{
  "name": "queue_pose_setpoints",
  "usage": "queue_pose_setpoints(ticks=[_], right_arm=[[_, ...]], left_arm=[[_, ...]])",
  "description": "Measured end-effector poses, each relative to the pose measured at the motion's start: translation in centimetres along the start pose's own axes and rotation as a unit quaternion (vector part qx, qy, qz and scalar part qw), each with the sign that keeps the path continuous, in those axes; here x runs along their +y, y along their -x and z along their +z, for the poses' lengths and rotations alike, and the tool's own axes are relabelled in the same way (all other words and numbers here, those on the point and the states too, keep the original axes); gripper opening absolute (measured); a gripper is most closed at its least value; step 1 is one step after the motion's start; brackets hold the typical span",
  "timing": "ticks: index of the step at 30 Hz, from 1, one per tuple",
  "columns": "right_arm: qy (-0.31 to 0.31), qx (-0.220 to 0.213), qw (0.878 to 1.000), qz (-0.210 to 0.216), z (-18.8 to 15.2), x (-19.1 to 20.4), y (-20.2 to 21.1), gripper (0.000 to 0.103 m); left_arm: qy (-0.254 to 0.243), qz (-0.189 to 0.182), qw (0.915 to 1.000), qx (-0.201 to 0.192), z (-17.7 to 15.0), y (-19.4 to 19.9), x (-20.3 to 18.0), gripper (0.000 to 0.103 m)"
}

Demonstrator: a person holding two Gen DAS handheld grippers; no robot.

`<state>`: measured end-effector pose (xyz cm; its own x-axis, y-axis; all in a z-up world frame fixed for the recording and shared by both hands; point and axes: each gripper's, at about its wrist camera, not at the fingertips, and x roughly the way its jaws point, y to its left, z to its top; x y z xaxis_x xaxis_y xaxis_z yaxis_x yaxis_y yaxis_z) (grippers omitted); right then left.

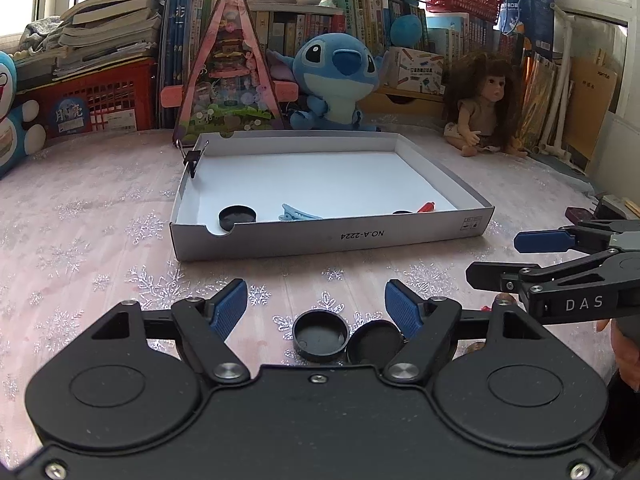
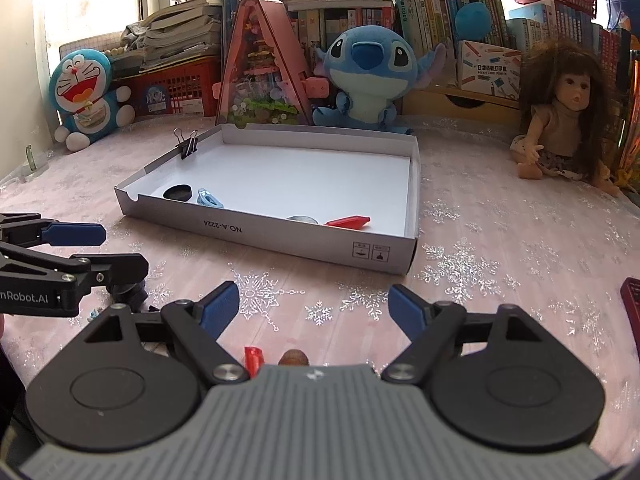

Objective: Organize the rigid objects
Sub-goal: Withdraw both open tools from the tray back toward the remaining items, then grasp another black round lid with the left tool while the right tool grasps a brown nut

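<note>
A shallow white cardboard box lid (image 1: 332, 236) (image 2: 264, 232) lies on the table. Inside it are a black cap (image 1: 237, 216) (image 2: 177, 192), a light blue hair clip (image 1: 298, 213) (image 2: 209, 198), a red clip (image 1: 425, 207) (image 2: 347, 221) and another dark round cap (image 2: 302, 219). A binder clip (image 1: 193, 157) (image 2: 186, 145) grips its left wall. My left gripper (image 1: 316, 300) is open above two black caps (image 1: 320, 336) (image 1: 375, 342) on the table. My right gripper (image 2: 314, 302) is open over a red piece (image 2: 253, 358) and a brown nut-like object (image 2: 294, 358).
Stitch plush (image 1: 334, 80), a doll (image 1: 484, 108), a pink triangular toy house (image 1: 230, 76), a Doraemon plush (image 2: 86, 92), red crates and books line the back. A dark red object (image 2: 632, 304) lies at the right edge. The cloth has snowflake prints.
</note>
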<state>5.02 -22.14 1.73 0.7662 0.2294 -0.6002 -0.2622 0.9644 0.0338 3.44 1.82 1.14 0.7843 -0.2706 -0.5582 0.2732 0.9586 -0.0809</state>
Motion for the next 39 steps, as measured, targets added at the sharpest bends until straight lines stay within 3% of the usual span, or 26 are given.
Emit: queue_pose_setpoints(ticks=[9,13,19,36,39], right_arm=[[-0.004,-0.005,1.0,-0.01,-1.8,-0.5,0.6,0.089],[-0.007,-0.008,1.0,-0.011,-2.5,-0.7,1.1,0.089],[-0.004,-0.012,1.0,-0.016,-3.0,-0.8,1.2,0.089],[-0.007,-0.023,0.999,-0.026,-3.5,-1.7,2.7,0.089],[-0.001,-0.019,1.0,-0.022,-3.6,-1.8,2.9,0.089]], left_arm=[[0.008,0.019,0.9998,0.004,-2.1,0.6,1.1,0.074],[0.025,0.018,0.9994,0.012,-2.7,0.6,1.8,0.069],[0.019,0.017,0.9997,0.007,-2.8,0.7,1.6,0.06],[0.027,0.063,0.9976,0.008,-2.5,0.1,2.5,0.055],[0.033,0.058,0.9978,0.003,-2.5,0.3,2.8,0.055]])
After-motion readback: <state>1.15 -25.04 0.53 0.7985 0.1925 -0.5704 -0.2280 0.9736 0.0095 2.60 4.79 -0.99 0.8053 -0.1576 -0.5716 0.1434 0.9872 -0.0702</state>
